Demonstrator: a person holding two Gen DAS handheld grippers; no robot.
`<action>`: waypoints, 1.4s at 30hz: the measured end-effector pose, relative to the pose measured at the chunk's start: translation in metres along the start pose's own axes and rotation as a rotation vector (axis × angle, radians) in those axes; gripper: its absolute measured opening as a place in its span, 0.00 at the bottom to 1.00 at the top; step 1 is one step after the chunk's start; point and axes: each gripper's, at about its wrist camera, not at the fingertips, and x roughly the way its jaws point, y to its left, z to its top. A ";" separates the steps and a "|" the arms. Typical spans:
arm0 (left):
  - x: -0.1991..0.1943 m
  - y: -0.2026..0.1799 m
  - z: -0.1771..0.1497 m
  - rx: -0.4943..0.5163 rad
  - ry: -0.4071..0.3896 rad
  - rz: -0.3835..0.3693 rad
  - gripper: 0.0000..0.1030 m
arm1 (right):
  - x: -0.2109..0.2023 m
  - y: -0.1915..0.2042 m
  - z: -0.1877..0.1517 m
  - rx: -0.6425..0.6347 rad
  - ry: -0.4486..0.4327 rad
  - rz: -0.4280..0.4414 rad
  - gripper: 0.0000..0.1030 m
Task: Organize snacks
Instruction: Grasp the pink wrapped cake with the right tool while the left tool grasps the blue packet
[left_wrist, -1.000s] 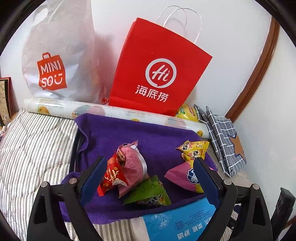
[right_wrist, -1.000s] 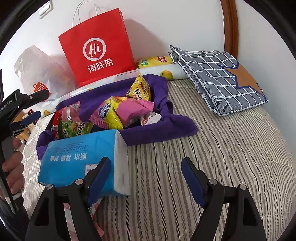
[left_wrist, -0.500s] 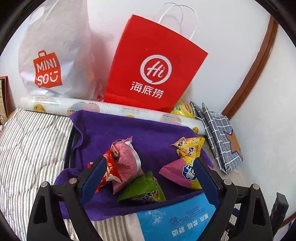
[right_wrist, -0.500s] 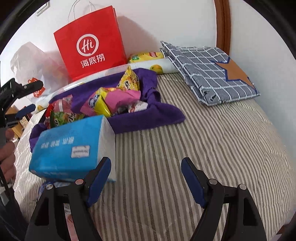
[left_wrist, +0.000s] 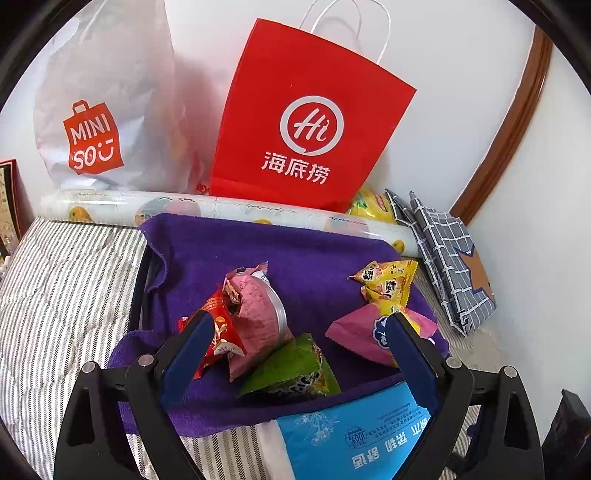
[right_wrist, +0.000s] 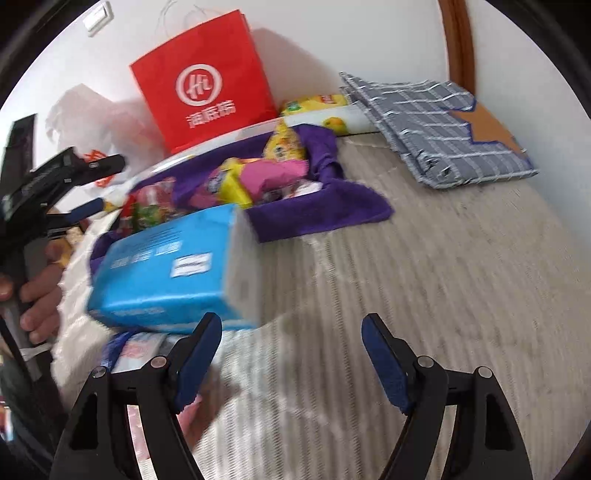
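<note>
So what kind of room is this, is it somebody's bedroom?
Probably a bedroom. The snacks sit on a purple towel spread over a striped quilt that looks like bedding, with a folded checked cloth and shopping bags against the wall.

Snack packets on purple towel (left_wrist: 303, 258): red packet (left_wrist: 218, 332) touching pink packet (left_wrist: 255, 314); green packet (left_wrist: 291, 369) beside; yellow packet (left_wrist: 388, 284) above pink-yellow packet (left_wrist: 365, 336).
</note>
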 end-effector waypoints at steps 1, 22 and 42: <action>0.000 -0.001 0.000 0.002 0.005 -0.004 0.90 | -0.001 0.004 -0.003 0.000 0.010 0.020 0.75; -0.067 0.022 -0.083 0.069 0.146 0.026 0.88 | 0.008 0.085 -0.059 -0.163 0.039 -0.073 0.38; -0.040 -0.005 -0.143 0.156 0.293 -0.013 0.42 | -0.012 0.010 -0.061 -0.066 0.012 -0.138 0.38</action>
